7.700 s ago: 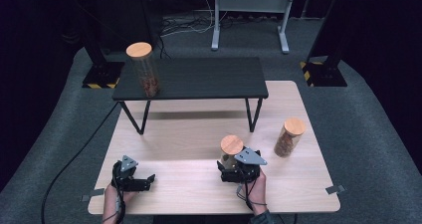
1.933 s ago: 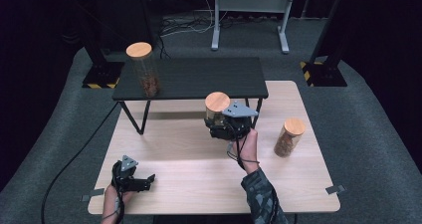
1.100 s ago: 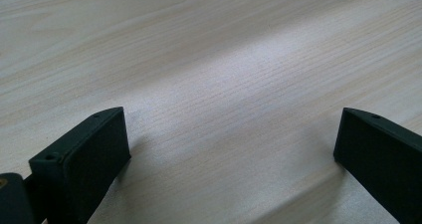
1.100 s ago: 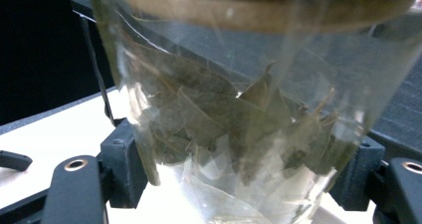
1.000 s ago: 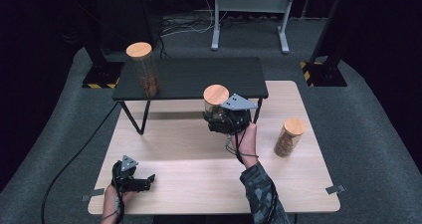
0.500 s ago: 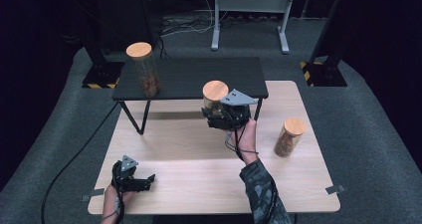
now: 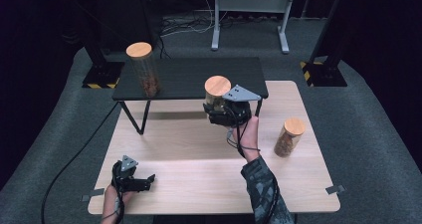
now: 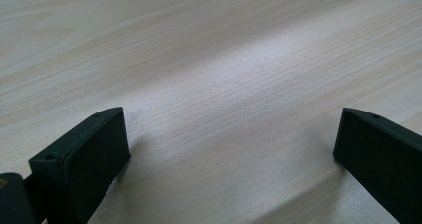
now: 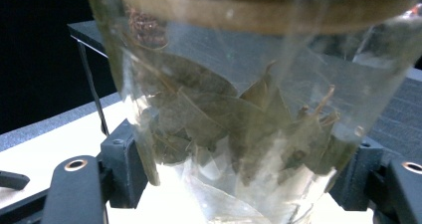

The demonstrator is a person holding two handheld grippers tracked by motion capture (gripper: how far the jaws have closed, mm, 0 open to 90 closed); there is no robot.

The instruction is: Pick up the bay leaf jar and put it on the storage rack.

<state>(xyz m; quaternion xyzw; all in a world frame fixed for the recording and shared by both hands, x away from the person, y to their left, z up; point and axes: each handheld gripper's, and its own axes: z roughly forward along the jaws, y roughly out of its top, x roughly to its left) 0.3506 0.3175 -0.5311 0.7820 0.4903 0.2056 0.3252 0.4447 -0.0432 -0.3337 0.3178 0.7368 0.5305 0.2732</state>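
left tool (image 7: 147, 176) rests spread and empty on the counter (image 7: 189, 184). right tool (image 7: 215, 115) pinches the jar (image 7: 216, 93) of leaves, lifted at the shelf (image 7: 189, 77) edge. step: carrying it up. next likely calls for setting it upright on the shelf, clear of the far jar (image 7: 143, 67).

jaws: black, blocky, a screw hole in each
plate (image 7: 241, 93): grey, three-cornered
cable (image 7: 74, 159): black
sleeve (image 7: 263, 184): camouflage pattern

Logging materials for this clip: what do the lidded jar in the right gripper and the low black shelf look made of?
Clear leaf-filled jar: probably glass, perhaps clear plastic; transparent, glossy reflections. Its round tan lid: apparently matte wood or bamboo. Low black shelf: matte dark top, material uncertain, on thin black, probably metal, legs.
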